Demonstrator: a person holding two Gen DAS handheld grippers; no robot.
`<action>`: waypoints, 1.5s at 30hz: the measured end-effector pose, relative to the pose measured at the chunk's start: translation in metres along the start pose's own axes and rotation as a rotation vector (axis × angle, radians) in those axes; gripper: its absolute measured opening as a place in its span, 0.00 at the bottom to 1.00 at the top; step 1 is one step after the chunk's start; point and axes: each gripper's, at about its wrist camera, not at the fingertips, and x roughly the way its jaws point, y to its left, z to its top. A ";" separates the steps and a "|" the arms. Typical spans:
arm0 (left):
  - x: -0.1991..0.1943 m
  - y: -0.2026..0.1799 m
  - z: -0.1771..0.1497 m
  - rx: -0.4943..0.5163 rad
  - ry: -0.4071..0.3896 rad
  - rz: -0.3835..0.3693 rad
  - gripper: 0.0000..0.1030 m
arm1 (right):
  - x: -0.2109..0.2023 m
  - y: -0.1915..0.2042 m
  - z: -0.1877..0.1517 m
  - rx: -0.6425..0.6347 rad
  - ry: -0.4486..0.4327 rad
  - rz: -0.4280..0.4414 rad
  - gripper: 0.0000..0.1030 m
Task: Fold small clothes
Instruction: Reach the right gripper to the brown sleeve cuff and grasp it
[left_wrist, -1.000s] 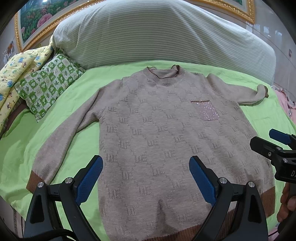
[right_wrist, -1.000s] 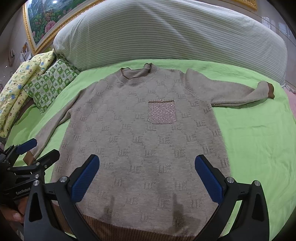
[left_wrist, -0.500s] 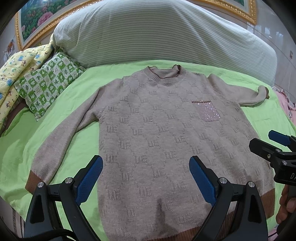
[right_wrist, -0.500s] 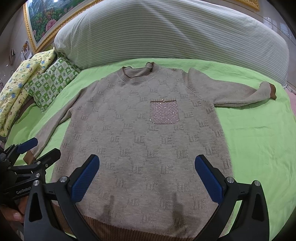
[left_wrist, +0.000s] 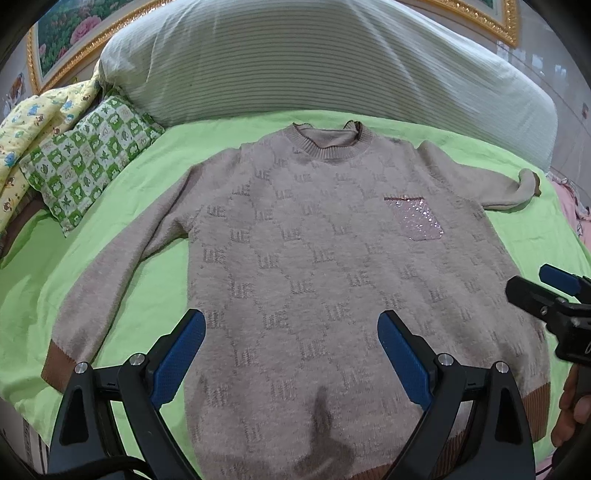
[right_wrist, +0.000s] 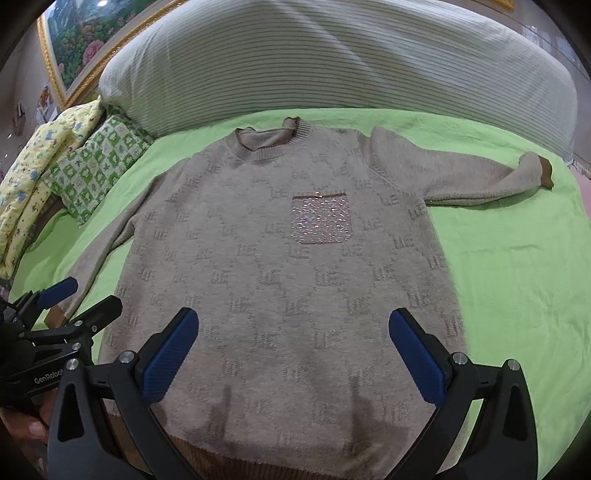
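green bedsheet carries the flat sweater, seemingly just beneath both grippers' wide-open, empty fingers.

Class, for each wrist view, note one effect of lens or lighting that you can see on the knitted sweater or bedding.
Left wrist view: the fisheye lens bows the striped grey-white pillow, and a dark shadow falls on the beige knitted sweater near its hem. Right wrist view: the sweater's sequinned chest pocket glitters with glare; black vignette fills the corners.

Beige sweater flat on green sheet, left gripper jaws wide apart above its hem.
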 end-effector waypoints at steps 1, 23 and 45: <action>0.003 0.001 0.002 -0.004 0.005 0.000 0.92 | 0.001 -0.004 0.001 0.009 0.003 -0.001 1.00; 0.111 0.006 0.104 -0.062 0.069 -0.005 0.92 | 0.019 -0.262 0.076 0.589 -0.106 -0.211 1.00; 0.204 0.012 0.163 -0.147 0.123 0.016 0.92 | 0.087 -0.463 0.116 1.118 -0.273 -0.130 0.62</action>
